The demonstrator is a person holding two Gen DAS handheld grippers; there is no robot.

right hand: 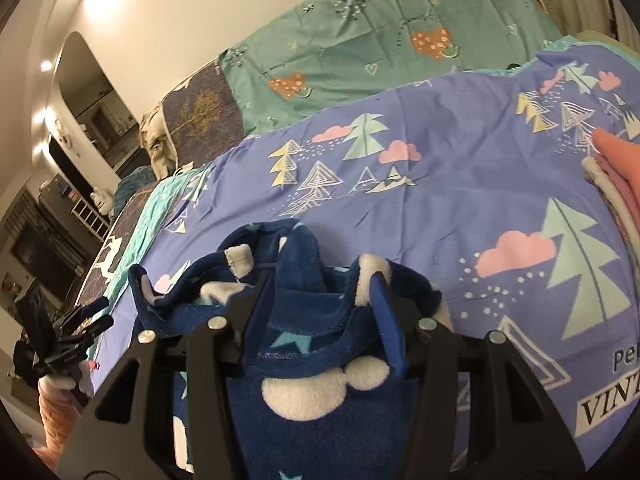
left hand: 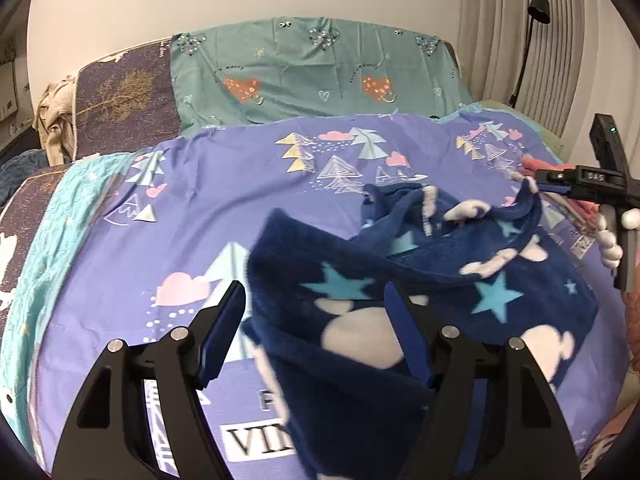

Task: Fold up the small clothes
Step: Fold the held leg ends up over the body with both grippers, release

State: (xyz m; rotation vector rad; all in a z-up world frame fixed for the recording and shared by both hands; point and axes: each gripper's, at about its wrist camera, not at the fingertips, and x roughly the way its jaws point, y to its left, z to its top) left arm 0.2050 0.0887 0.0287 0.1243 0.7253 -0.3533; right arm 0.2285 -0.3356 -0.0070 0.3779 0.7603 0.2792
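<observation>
A bed with a purple tree-print sheet (left hand: 240, 184) filled the scene. On it sat the navy fleece garment (left hand: 500, 280), rumpled, near the front. The left tool (left hand: 316, 312) hung spread wide over its near edge, gripping nothing. The right tool (right hand: 320, 284) looked pinched on the far hem. Folded pink clothes (right hand: 616, 160) lay right.

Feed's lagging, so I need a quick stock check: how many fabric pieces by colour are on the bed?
Navy fleece garment with stars: 1
Purple tree-print sheet: 1
Teal heart-print sheet: 1
Dark tree-print cover: 1
Coral-pink folded clothes: 1 stack, count unclear
Beige bundle: 1
Total: 6
</observation>
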